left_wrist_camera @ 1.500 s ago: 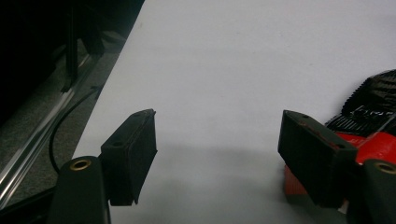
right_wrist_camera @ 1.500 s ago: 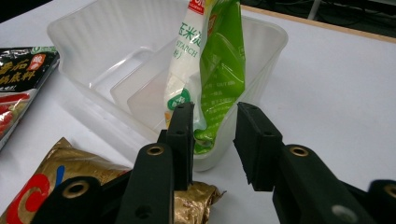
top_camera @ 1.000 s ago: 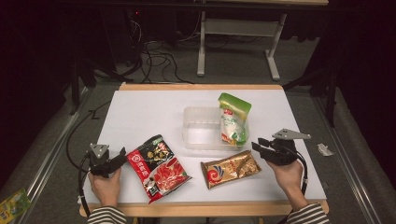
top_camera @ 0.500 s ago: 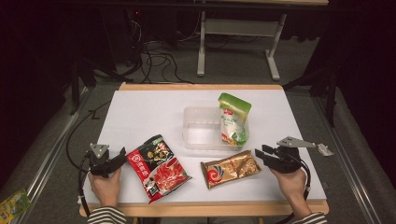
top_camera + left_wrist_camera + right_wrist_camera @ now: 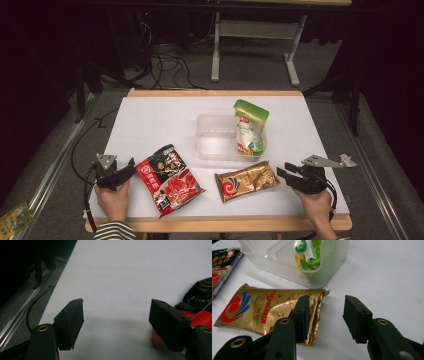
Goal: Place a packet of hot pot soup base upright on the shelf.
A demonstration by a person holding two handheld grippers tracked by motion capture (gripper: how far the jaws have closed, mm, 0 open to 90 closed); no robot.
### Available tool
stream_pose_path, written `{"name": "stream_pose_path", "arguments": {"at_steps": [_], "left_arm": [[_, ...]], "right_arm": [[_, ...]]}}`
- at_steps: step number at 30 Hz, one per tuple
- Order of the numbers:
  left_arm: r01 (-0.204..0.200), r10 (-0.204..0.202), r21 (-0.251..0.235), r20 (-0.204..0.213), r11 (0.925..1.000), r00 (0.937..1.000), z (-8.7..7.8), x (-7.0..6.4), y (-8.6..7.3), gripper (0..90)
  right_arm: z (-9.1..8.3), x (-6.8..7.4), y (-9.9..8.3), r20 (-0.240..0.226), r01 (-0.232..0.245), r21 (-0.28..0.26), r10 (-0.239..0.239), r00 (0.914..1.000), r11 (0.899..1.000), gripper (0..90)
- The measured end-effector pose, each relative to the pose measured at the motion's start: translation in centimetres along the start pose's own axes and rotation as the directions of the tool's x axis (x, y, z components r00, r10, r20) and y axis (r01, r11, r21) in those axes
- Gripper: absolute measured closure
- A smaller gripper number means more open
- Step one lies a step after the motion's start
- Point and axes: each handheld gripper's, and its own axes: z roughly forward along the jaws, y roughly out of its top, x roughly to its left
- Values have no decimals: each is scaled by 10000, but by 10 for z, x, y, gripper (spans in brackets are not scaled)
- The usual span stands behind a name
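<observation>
While the right gripper [image 5: 286,172] rests low on the table [image 5: 150,120] with its jaws spread wide and holding nothing, the gold pouch [image 5: 247,180] lies flat just beside it, near the front edge. In the right gripper view the right gripper [image 5: 326,312] has one jaw over the pouch's [image 5: 267,311] crimped end and the other over bare table; whether the jaw touches the foil I cannot tell. Just behind the pouch stands the clear tub [image 5: 215,142], with the green pouch [image 5: 250,127] leaning inside its right end and sticking out over the rim. The tub [image 5: 287,265] and the green pouch [image 5: 309,257] show close ahead in the right gripper view too. The left gripper [image 5: 131,166] sits at the front left, jaws also wide apart and empty, just beside the red bag [image 5: 169,179], which lies flat. In the left gripper view the left gripper [image 5: 116,315] has its right jaw in front of the red bag's [image 5: 200,305] corner
</observation>
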Motion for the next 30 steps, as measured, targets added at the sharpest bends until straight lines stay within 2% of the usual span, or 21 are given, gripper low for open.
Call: {"name": "stream_pose_path", "arguments": {"at_steps": [11,25,27,30], "left_arm": [[5,-5,6,-25,10000,10000,0,0,0,287],[-44,44,16,-26,10000,10000,0,0,0,286],[-11,11,-1,-42,10000,10000,0,0,0,286],[-36,36,16,-33,10000,10000,0,0,0,286]], "right_arm": [[7,3,-12,-196,-160,159,163,9997,9997,555],[32,11,-17,-525,-346,618,378,9979,9975,517],[35,14,-17,-347,-147,622,169,9993,9980,516],[37,15,-17,-406,-55,633,81,9991,9980,516]]}}
